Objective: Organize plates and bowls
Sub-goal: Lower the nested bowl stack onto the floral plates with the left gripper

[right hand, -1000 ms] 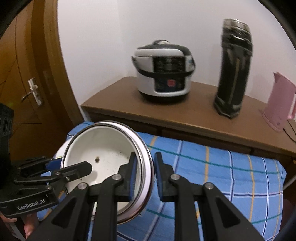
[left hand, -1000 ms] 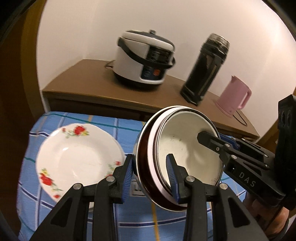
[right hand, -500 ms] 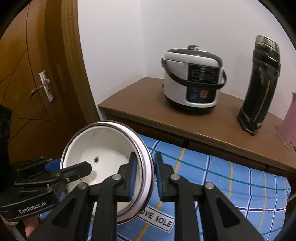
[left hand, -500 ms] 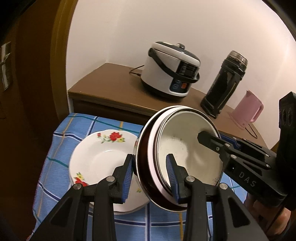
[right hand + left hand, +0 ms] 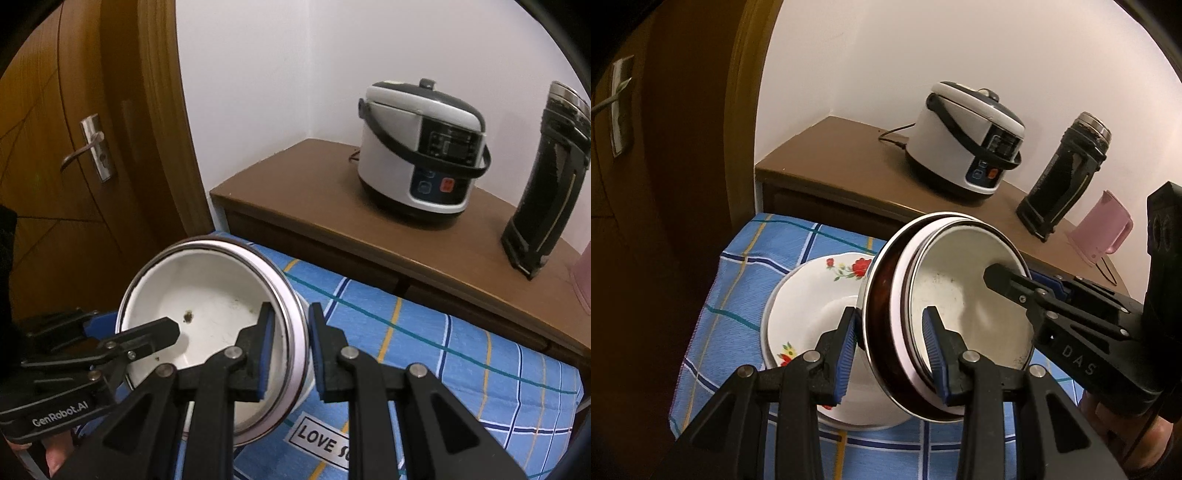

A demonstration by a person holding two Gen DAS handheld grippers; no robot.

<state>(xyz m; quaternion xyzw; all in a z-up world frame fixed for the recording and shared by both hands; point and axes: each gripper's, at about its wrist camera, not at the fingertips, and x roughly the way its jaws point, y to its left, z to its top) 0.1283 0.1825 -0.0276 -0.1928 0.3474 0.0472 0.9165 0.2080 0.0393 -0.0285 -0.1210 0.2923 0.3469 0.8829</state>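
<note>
The enamel bowl (image 5: 964, 314) hangs in the air between both tools, tipped on its side so its white inside faces the person and slightly up, its dark outside toward the flowered plate (image 5: 812, 314). The axis through its mouth lies nearly level; the rim stands almost on edge.

The left hand-held gripper (image 5: 890, 350) is partly open yet clamped across the near rim, one pad outside, one inside. The right hand-held gripper (image 5: 290, 347) is nearly closed, pinching the opposite rim wall.

Over the last second the pair has carried the bowl sideways toward the left edge of the tabletop (image 5: 746, 266), under its blue checked cloth. The plate, which lay off to the left, now sits right behind and beneath the bowl, near the left rear corner. I'd judge the bowl is almost over its place and next needs tipping level to nest in the plate.

The rice cooker (image 5: 421, 155) and flask (image 5: 546, 177) stand on the cabinet behind.
</note>
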